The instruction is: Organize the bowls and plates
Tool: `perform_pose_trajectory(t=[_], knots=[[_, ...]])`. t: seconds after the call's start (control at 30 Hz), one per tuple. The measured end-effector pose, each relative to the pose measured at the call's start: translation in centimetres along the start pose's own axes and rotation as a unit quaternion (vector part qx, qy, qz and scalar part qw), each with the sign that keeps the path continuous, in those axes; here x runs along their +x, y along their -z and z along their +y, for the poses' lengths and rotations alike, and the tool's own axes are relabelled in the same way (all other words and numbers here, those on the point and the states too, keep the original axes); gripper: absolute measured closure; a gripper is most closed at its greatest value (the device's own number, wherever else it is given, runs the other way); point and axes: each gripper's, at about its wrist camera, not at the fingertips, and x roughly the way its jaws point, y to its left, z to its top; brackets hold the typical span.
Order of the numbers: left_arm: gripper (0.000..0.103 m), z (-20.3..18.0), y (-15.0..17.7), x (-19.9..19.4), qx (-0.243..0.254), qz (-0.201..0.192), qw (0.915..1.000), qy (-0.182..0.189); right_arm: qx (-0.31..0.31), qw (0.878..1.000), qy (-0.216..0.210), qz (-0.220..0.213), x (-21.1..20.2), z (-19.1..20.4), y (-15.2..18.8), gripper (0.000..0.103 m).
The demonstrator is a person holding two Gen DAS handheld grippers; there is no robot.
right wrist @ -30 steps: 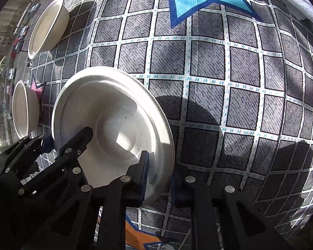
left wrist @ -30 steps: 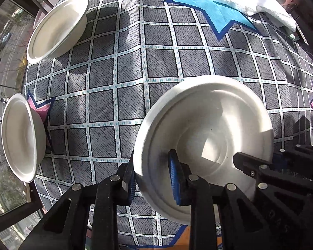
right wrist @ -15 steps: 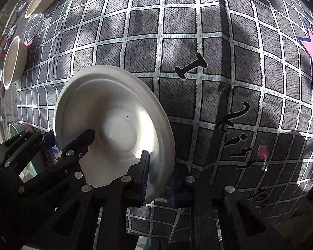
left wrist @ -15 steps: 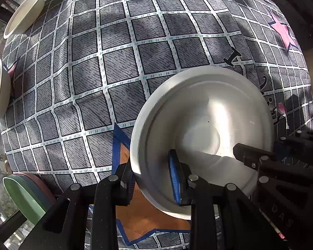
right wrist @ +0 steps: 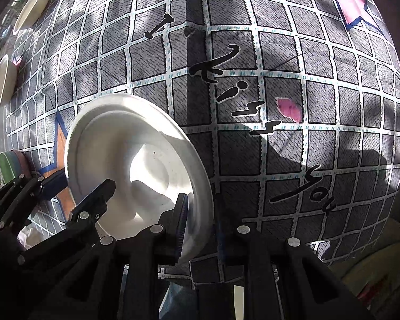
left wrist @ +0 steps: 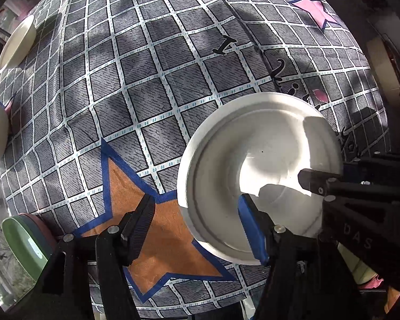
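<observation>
Holding the white plate (right wrist: 136, 160) by its right rim, the right gripper (right wrist: 200, 224) is pinching that edge between its two fingers, one pad inside the dish and the other behind it. The plate is hanging tilted above the checked tablecloth (left wrist: 152, 85), over the edge of the orange star (left wrist: 157, 229), and whether its low side is touching the cloth cannot be told.

The left gripper (left wrist: 194, 224) is standing open, gripping nothing. Its blue-padded finger (left wrist: 249, 229) is sitting over the plate's inner face while the other finger is apart from the rim, over the star.

Two white bowls (left wrist: 16, 44) are sitting well apart at the far left edge of the cloth, and a green plate (left wrist: 24, 245) is resting on a pink one at the near left corner, probably the stack this plate is heading for.

The main risk now is the one-sided hold: a light plate gripped at a single rim point is likely to swing or slip out if the hand is turning quickly. The open left finger lying across the dish could also catch the rim and knock it loose. Dragging a low edge along the cloth could snag it and pull the other dishes out of place.
</observation>
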Motion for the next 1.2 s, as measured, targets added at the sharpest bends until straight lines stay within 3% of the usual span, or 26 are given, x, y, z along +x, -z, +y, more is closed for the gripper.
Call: perform_pose_trajectory(t=[0.03, 0.07, 0.1, 0.13, 0.3, 0.47, 0.57, 0.77, 0.93, 1.2], knots=[[0.022, 0.3, 0.6, -0.5, 0.000, -0.009, 1.0000, -0.003, 0.005, 1.000, 0.001, -0.001, -0.5, -0.8, 0.1, 0.071], [0.022, 0.7, 1.1, -0.9, 0.000, -0.014, 0.9999, -0.005, 0.011, 1.000, 0.004, -0.006, -0.9, -1.4, 0.3, 0.041], [0.022, 1.3, 1.4, -1.3, 0.001, -0.016, 0.9999, -0.006, 0.016, 1.000, 0.006, -0.016, -1.2, -1.9, 0.4, 0.025], [0.022, 1.9, 1.5, -1.6, -0.001, -0.015, 0.9999, -0.007, 0.019, 0.999, 0.006, -0.031, -1.7, -2.2, 0.5, 0.018], [0.022, 6.8, 4.7, -3.3, -0.018, -0.026, 0.9995, 0.000, 0.031, 0.998, 0.024, -0.047, -3.8, -3.7, 0.1, 0.018], [0.022, 11.1, 7.4, -6.6, -0.065, -0.085, 0.9938, -0.029, 0.047, 0.996, 0.024, -0.066, -7.3, -4.1, -1.3, 0.018], [0.022, 15.5, 4.2, -7.7, -0.114, -0.111, 0.9850, -0.067, 0.045, 0.996, 0.026, -0.076, -8.8, -4.1, -2.1, 0.018], [0.022, 22.9, 5.5, -6.6, -0.208, -0.127, 0.9636, -0.110, 0.017, 0.995, 0.022, -0.098, -11.7, -2.4, -2.7, 0.018], [0.022, 27.5, 6.2, -4.5, -0.265, -0.121, 0.9489, -0.122, -0.015, 0.993, 0.001, -0.114, -13.9, 0.5, -3.1, 0.018], [0.022, 28.1, 7.7, -1.5, -0.249, -0.077, 0.9569, -0.128, -0.078, 0.989, -0.033, -0.125, -12.9, 8.3, -2.9, 0.018]])
